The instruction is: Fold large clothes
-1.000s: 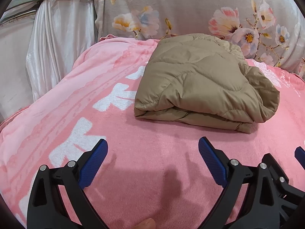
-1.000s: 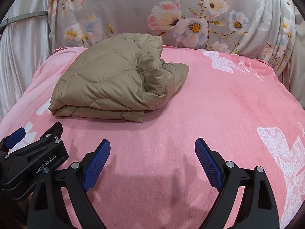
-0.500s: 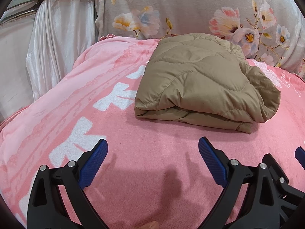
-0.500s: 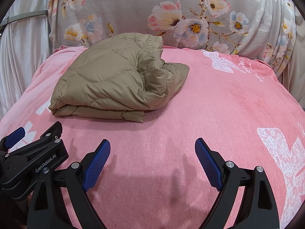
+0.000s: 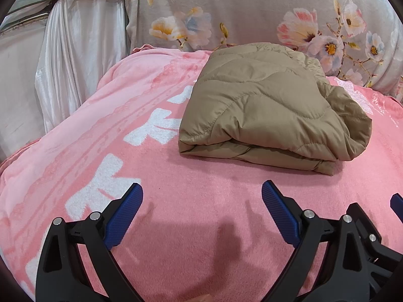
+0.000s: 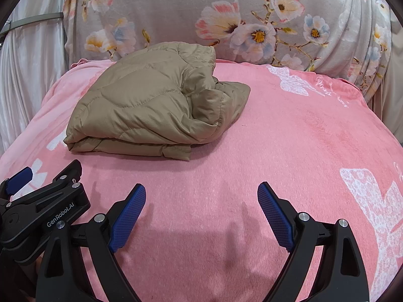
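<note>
A tan quilted jacket [image 5: 267, 105] lies folded into a thick bundle on the pink blanket [image 5: 201, 201], toward the back of the bed. In the right wrist view the same jacket [image 6: 156, 103] sits at the left, its loose bunched end toward the right. My left gripper [image 5: 201, 196] hovers open over bare blanket, well short of the jacket's near edge, with nothing between its blue pads. My right gripper [image 6: 201, 196] is open too, nothing in it, close beside the left one. The left gripper's body [image 6: 42, 209] shows at the lower left of the right wrist view.
A grey floral cushion or headboard cover [image 6: 226, 17] stands behind the bed. White satin curtains [image 5: 63, 50] hang at the left. The pink blanket [image 6: 314, 138] with white butterfly prints stretches to the right of the jacket.
Almost nothing differs. Both grippers stay open in place and the folded jacket lies where it was.
</note>
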The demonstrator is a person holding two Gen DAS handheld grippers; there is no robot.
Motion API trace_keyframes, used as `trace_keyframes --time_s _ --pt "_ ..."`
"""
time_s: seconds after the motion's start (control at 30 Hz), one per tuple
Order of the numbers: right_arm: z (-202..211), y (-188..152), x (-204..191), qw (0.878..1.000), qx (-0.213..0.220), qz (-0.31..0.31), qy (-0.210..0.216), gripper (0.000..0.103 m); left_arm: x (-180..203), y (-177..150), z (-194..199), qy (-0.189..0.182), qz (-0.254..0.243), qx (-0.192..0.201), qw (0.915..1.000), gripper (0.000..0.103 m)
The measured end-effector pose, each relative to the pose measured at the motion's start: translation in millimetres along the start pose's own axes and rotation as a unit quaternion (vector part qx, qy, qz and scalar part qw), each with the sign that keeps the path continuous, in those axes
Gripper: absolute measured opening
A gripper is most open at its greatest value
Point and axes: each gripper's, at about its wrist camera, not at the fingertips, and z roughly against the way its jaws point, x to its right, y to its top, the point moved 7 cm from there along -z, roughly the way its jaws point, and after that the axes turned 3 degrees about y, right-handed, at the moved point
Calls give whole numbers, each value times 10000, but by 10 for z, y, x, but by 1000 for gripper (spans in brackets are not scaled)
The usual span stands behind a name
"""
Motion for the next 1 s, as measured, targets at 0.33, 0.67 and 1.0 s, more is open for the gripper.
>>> trace_keyframes --time_s 0.33,0.67,1.0 --pt "-3 3 5 10000 -1 3 9 88 7 -4 -1 -6 6 -14 10000 93" --pt "-8 2 -5 10000 -6 12 -1 88 9 -29 -12 11 3 -53 10000 92" --pt "-2 -5 5 10000 -11 27 8 88 26 -19 5 -16 -39 -11 10000 87"
